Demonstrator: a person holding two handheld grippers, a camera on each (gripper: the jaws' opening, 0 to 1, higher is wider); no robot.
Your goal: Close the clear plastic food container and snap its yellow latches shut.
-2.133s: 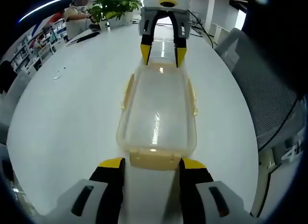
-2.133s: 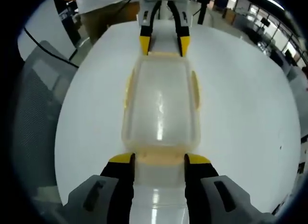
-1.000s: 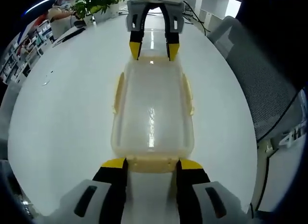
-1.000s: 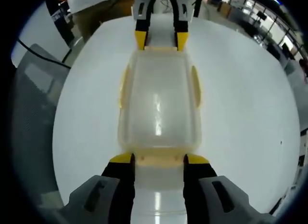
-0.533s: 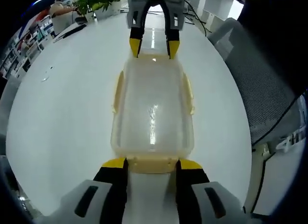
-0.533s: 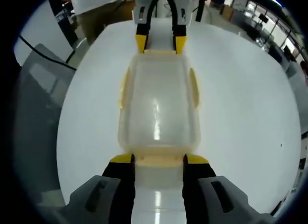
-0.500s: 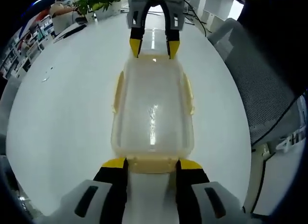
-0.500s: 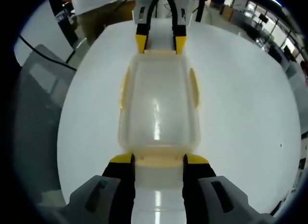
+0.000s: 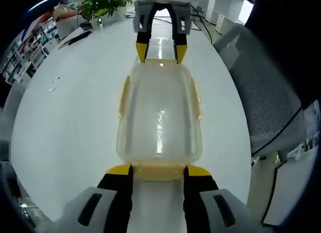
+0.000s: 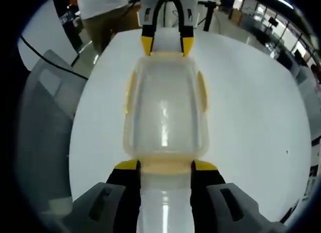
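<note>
- The container (image 9: 159, 118) is sitting lid-on in the middle of the white surface (image 9: 65, 118), and both hand-held grippers are facing each other across it, one at each short end.
- The left side latch (image 9: 122, 96) is looking flared out from the container wall rather than flush; judging by that, it is not snapped yet, and pressing the ends first may be lifting this edge of the lid.
- The left hand-held gripper (image 9: 158, 172) is standing with its jaws parted wide, straddling the near end latch (image 9: 158, 170) and gripping nothing; if it is pushing forward rather than down, the light container is likely sliding on the glossy surface.
- The right side latch (image 9: 196, 98) is looking flared too; a lid seated crooked here would be keeping it from catching.
- In the right gripper view the right hand-held gripper (image 10: 164, 168) is likewise spread wide around its own end latch (image 10: 164, 166), holding nothing; uneven pressure between the two ends may be tipping the container or popping the opposite latch loose.
</note>
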